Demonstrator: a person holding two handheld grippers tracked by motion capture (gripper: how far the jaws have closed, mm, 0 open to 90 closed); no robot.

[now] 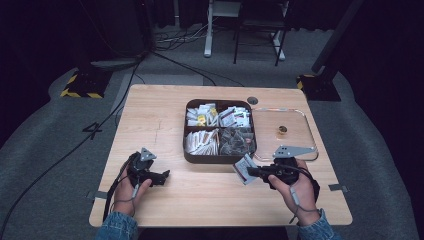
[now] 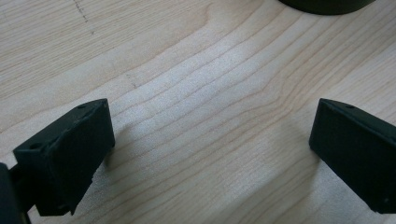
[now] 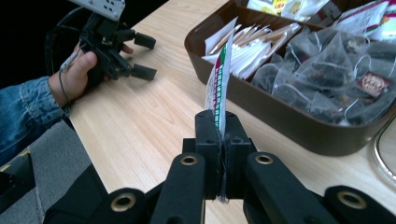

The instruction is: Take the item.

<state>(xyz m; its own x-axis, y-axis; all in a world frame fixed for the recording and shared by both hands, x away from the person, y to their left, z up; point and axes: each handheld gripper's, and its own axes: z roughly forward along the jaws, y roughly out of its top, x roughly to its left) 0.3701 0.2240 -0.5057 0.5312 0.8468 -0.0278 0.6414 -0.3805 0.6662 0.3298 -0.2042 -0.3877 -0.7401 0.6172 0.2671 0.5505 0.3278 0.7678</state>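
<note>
My right gripper (image 1: 251, 172) (image 3: 220, 132) is shut on a flat white sachet (image 1: 243, 168) (image 3: 217, 84) with green and red print, held edge-up just in front of the brown compartment box (image 1: 189, 154) (image 3: 299, 126). The box holds paper packets at the back, stick sachets at front left and clear tea bags (image 3: 322, 70) at front right. My left gripper (image 1: 164, 177) (image 2: 210, 140) rests low over bare wood at the table's front left, open with nothing between its black jaws. It also appears far off in the right gripper view (image 3: 140, 56), held by a hand.
A clear lid or tray (image 1: 306, 150) lies right of the box with a small gold object (image 1: 282, 131) on it. The wooden table (image 1: 150, 120) has a round cable hole (image 1: 252, 100) behind the box. Cables and stand legs lie on the carpet beyond.
</note>
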